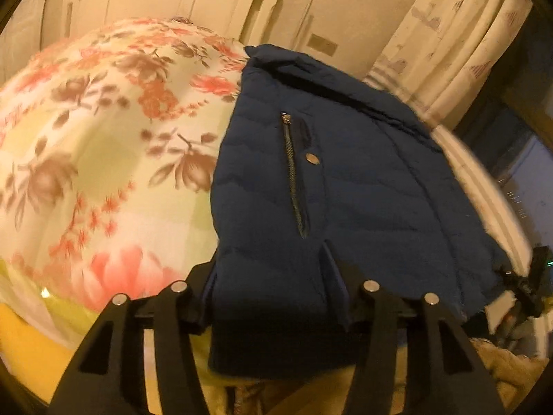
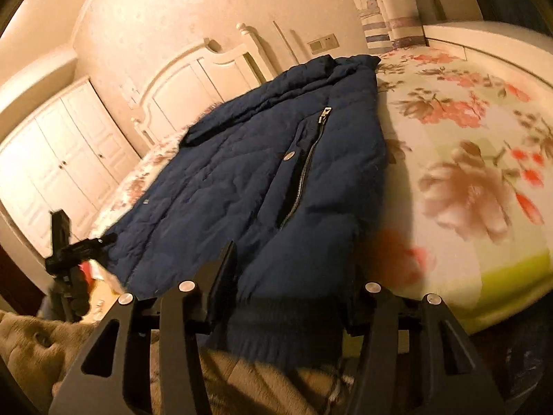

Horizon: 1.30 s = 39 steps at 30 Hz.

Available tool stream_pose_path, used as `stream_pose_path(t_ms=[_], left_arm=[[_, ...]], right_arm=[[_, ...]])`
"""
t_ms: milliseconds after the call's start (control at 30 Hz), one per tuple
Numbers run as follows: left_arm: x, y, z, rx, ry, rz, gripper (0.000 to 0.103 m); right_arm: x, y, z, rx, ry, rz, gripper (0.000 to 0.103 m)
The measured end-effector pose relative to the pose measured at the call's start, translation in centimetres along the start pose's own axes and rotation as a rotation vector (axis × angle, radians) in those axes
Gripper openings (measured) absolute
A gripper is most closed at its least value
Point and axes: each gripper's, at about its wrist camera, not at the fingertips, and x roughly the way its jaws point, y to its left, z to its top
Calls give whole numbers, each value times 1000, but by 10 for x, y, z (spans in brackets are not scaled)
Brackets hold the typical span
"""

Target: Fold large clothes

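Observation:
A dark blue padded jacket (image 1: 345,180) lies lengthwise on the floral bed sheet (image 1: 103,131), its hem toward me; it also shows in the right wrist view (image 2: 249,180). My left gripper (image 1: 276,276) stands open with the jacket's hem corner between its fingers; the right finger (image 1: 333,276) shows at a fold, the left finger is mostly hidden by cloth. My right gripper (image 2: 290,283) stands open astride the ribbed hem at the other corner, its left finger (image 2: 223,276) against the cloth. The left gripper also shows at the far left of the right wrist view (image 2: 72,252).
A white headboard (image 2: 193,76) and wardrobe doors (image 2: 58,166) stand beyond the bed. Curtains (image 1: 449,52) hang at the right. The floral sheet (image 2: 466,159) spreads beside the jacket. A tan fuzzy fabric (image 2: 41,346) lies below the bed's near edge.

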Motion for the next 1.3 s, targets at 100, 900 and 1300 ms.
stream_pose_path(t_ms=[100, 900, 1300], left_arm=[[7, -6, 7, 16, 9, 40, 44], [-166, -77, 83, 122, -318, -71, 21], [97, 2, 217, -320, 203, -229, 36]], right_arm=[[9, 7, 6, -47, 19, -61, 51], [-139, 104, 87, -355, -345, -190, 15], [114, -47, 222, 338, 107, 119, 36]])
